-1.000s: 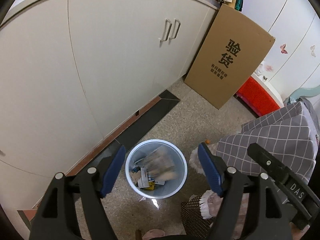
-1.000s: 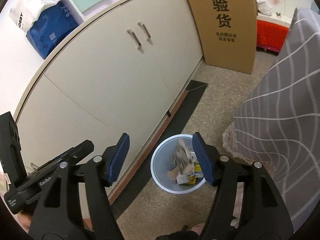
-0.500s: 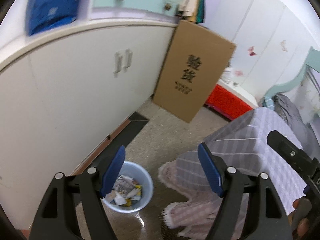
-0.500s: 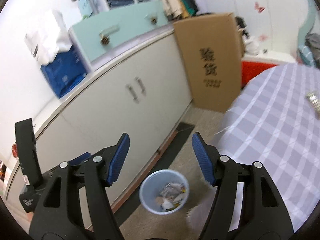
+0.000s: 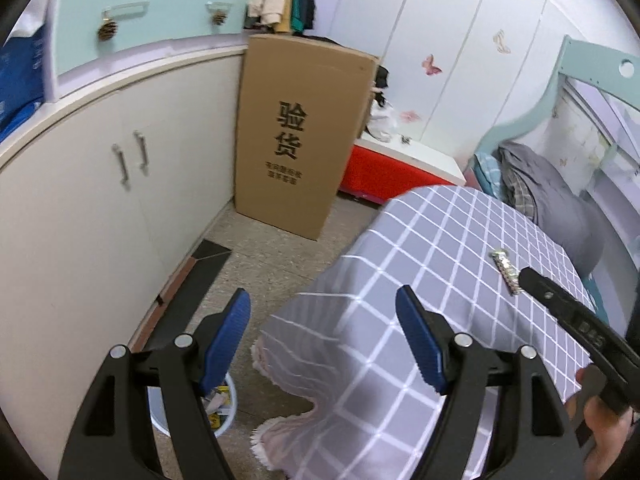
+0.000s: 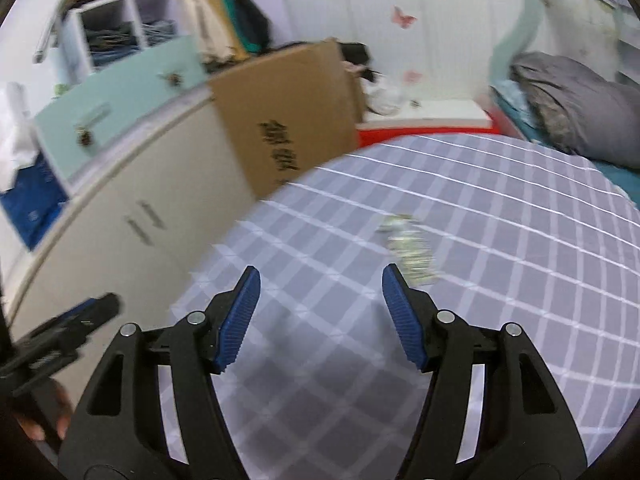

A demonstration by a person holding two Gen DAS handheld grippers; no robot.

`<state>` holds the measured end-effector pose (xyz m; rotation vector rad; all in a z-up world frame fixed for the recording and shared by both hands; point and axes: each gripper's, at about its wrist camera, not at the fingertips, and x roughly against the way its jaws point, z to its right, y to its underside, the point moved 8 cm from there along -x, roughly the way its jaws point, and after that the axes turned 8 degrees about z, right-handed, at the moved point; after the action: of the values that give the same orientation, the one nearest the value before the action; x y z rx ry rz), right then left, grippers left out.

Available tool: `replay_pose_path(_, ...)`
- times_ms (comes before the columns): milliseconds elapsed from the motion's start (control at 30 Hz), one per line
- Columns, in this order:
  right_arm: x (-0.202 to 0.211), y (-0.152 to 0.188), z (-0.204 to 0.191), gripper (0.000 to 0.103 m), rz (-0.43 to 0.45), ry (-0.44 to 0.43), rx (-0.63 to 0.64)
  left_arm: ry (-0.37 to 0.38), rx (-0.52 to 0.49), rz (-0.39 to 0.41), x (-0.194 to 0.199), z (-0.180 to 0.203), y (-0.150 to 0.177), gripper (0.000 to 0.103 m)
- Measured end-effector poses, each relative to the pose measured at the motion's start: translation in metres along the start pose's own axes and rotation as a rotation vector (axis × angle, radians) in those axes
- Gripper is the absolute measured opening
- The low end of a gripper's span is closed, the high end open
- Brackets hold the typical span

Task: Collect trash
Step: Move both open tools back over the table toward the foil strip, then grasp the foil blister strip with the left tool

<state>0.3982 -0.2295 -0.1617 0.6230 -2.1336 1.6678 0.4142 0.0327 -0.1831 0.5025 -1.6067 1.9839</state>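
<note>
The checked tablecloth point(image 6: 500, 280) lies bare around one silvery wrapper point(image 6: 408, 248). The cardboard box point(image 5: 300, 136) and cabinet point(image 5: 100, 208) hem the floor strip point(image 5: 256, 264).

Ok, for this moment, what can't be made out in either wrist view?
- Trash on the tablecloth: the silvery wrapper is too small in the left wrist view; motion blur smears it in the right wrist view.
- Bin: left wrist view only, mostly hidden by the left gripper; contents unreadable.
- Right gripper, jaws closing on nothing: left view crops it at the frame edge.
- Box: small print unreadable.
</note>
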Motion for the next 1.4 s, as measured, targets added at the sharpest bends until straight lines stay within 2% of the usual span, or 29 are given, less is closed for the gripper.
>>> replay_pose_path(167,-0.021,0.003,0.037,0.052,-0.067,0.049,-0.011,0.016,-0.034,-0.025,-0.018,0.027,0.002,0.073)
replay_pose_path(333,-0.036,0.011,0.038,0.047,-0.131,0.063,0.042,0.039,-0.057,-0.06,-0.036,0.052,0.002,0.073)
replay_pose_path(433,-0.041,0.011,0.037,0.027,-0.145,0.056,0.068,0.067,-0.054,-0.081,-0.045,0.068,0.001,0.073)
replay_pose_path(633,-0.042,0.012,0.03,0.023,-0.161,-0.024,0.13,0.118,-0.042,-0.116,-0.063,0.102,0.001,0.073)
replay_pose_path(733,-0.042,0.015,0.022,0.023,-0.177,-0.102,0.158,0.143,-0.02,-0.136,-0.072,0.113,0.004,0.073)
replay_pose_path(767,-0.042,0.017,0.013,0.023,-0.185,-0.15,0.185,0.15,-0.012,-0.144,-0.075,0.116,0.005,0.073)
replay_pose_path(867,-0.038,0.024,-0.01,0.023,-0.19,-0.205,0.292,0.157,0.012,-0.167,-0.085,0.124,0.009,0.073)
replay_pose_path(967,-0.035,0.032,-0.028,0.023,-0.184,-0.197,0.403,0.145,0.048,-0.181,-0.094,0.122,0.011,0.073)
replay_pose_path(1100,-0.036,0.034,-0.032,0.023,-0.197,-0.23,0.383,0.13,0.061,-0.176,-0.099,0.123,0.007,0.07)
replay_pose_path(1167,-0.036,0.034,-0.032,0.023,-0.199,-0.236,0.373,0.118,0.05,-0.179,-0.102,0.124,0.006,0.056)
replay_pose_path(1200,-0.036,0.033,-0.031,0.023,-0.2,-0.238,0.369,0.108,0.041,-0.184,-0.104,0.125,0.007,0.04)
replay_pose_path(1267,-0.036,0.033,-0.032,0.022,-0.197,-0.237,0.366,0.105,0.051,-0.187,-0.105,0.126,0.008,0.03)
replay_pose_path(1300,-0.035,0.033,-0.034,0.022,-0.196,-0.239,0.37,0.132,0.071,-0.204,-0.107,0.128,0.009,0.022)
replay_pose_path(1400,-0.035,0.035,-0.039,0.022,-0.205,-0.266,0.355,0.133,0.071,-0.207,-0.107,0.129,0.01,0.021)
